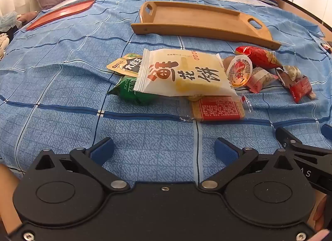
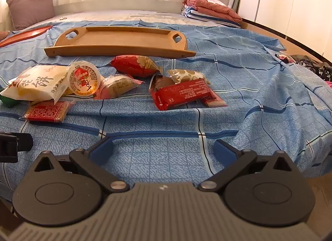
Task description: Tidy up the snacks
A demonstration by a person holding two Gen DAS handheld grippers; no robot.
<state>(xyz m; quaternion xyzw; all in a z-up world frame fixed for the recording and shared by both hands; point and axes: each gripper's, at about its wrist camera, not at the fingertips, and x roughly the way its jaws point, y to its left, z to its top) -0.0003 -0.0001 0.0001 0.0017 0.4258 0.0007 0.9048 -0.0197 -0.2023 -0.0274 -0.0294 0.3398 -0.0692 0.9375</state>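
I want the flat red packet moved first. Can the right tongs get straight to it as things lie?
Probably yes. The right tongs stand open and empty, with only bare blue bedspread between them and the flat red packet. It lies on top at the near edge of its small cluster, nothing covering it.

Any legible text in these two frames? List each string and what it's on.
"蛋花饼": large white packet
"lavor": green packet, start of word hidden
"AS": right gripper's body, at the left wrist view's right edge
Jelly cup lid, red bar wrapper, red-label packet: print too small to read.
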